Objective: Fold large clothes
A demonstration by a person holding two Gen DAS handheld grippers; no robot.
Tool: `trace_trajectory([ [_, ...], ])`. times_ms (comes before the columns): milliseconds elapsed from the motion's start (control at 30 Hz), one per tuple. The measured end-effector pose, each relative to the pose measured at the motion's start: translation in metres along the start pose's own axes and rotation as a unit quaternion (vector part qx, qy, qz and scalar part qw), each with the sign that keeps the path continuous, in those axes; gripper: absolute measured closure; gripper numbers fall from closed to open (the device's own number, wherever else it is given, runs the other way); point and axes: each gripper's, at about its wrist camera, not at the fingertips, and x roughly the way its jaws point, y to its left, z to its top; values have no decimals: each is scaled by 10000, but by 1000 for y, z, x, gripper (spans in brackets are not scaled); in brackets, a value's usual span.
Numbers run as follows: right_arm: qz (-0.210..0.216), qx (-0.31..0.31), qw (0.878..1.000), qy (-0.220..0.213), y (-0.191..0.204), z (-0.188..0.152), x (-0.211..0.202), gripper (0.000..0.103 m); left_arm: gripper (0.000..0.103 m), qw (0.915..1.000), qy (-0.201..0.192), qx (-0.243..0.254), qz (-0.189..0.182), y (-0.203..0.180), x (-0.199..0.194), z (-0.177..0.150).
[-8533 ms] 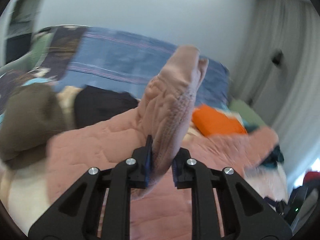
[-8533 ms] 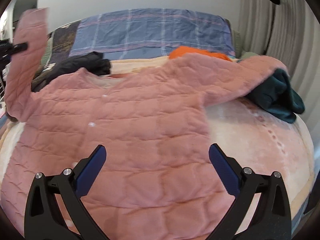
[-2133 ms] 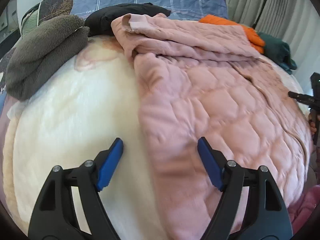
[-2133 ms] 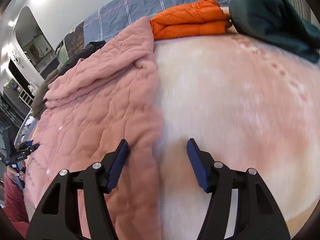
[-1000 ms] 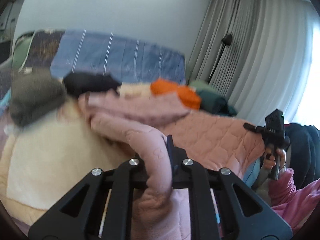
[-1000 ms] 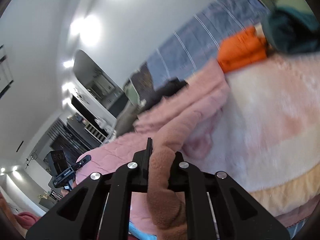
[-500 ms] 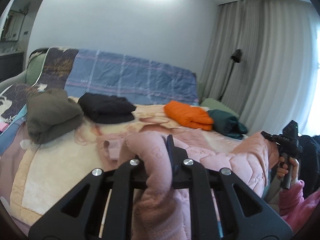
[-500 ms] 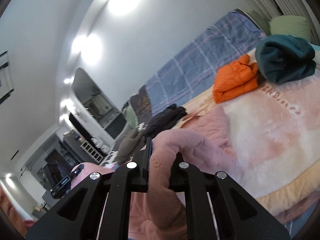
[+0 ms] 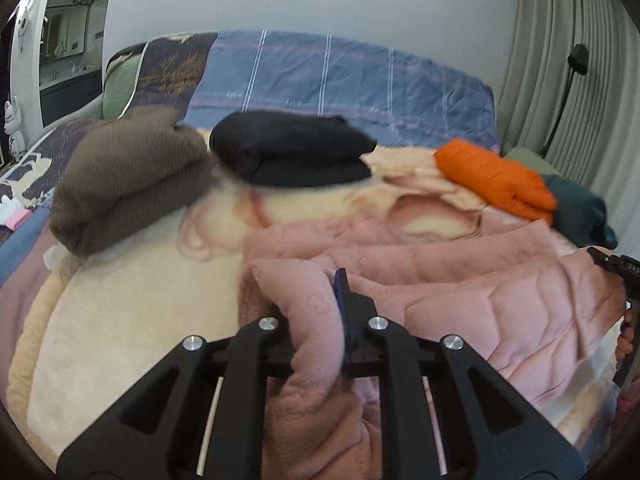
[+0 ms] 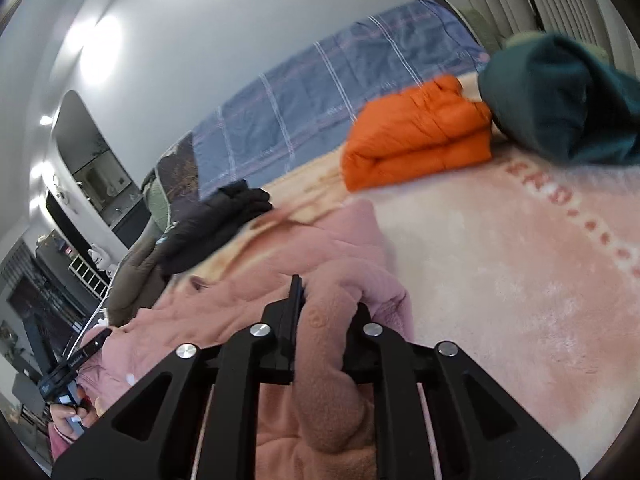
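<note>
A pink quilted jacket (image 9: 460, 276) lies on the cream blanket (image 9: 132, 320) of a bed, its lower part lifted and doubled toward the collar end. My left gripper (image 9: 320, 312) is shut on one corner of the jacket's hem, the fleece lining hanging below the jaws. My right gripper (image 10: 324, 312) is shut on the other hem corner of the same jacket (image 10: 304, 264). Each gripper shows in the other's view, the right one (image 9: 616, 268) at the far right edge and the left one (image 10: 76, 360) at the lower left.
Folded clothes lie along the far side of the bed: a brown fleece (image 9: 128, 176), a black garment (image 9: 292, 152), an orange jacket (image 10: 416, 136) and a dark green garment (image 10: 560, 104). A blue plaid cover (image 9: 340, 84) stands behind them. Curtains and a lamp are at right.
Both grippers, holding the hem, have moved forward and down toward the collar end of the jacket. The folded clothes at the back look closer than half a second ago.
</note>
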Motion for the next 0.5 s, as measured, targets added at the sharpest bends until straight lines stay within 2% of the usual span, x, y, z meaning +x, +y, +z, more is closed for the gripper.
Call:
trace_trajectory([
  [100, 124, -17, 9999, 37, -5, -1, 0, 87, 88, 9999, -89, 144, -29, 2, 0, -6],
  [233, 74, -274, 9996, 33, 4, -3, -7, 84, 88, 9994, -123, 312, 23, -3, -3, -9],
  [300, 129, -322, 9994, 47, 8, -5, -13, 75, 88, 9995, -139, 265, 13, -4, -6, -10],
  [367, 223, -313, 9992, 61, 11, -4, -21, 53, 82, 9998, -141, 120, -90, -1, -13, -10],
  [400, 256, -339, 9991, 44, 14, -6, -29, 49, 81, 9998, -135, 41, -151, 1, -17, -10],
  [467, 78, -479, 9988, -68, 21, -10, -40, 36, 73, 9995, -129, -74, -268, 4, -25, -13],
  [500, -15, -623, 9979, -168, 25, -14, -50, 34, 69, 9994, -128, -92, -309, 4, -28, -14],
])
